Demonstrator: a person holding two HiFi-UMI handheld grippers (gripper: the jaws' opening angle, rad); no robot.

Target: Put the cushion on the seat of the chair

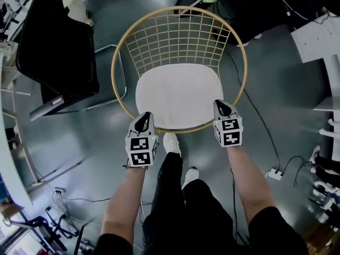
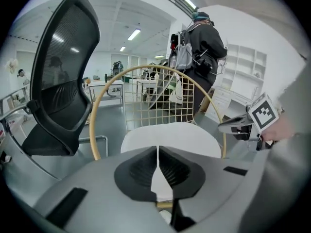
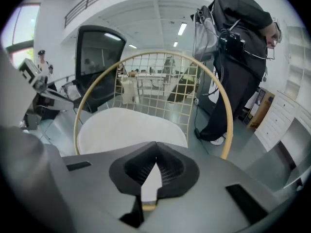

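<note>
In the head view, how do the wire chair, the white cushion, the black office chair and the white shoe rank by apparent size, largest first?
1. wire chair, its hoop enclosing the cushion.
2. black office chair, cut by the picture's edge.
3. white cushion.
4. white shoe, clearly smallest.

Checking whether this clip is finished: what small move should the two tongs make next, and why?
Probably just draw both back toward the person. The flat white cushion already seems to lie on the seat of the gold wire chair, and the left tongs and right tongs are shut with nothing pinched.
</note>
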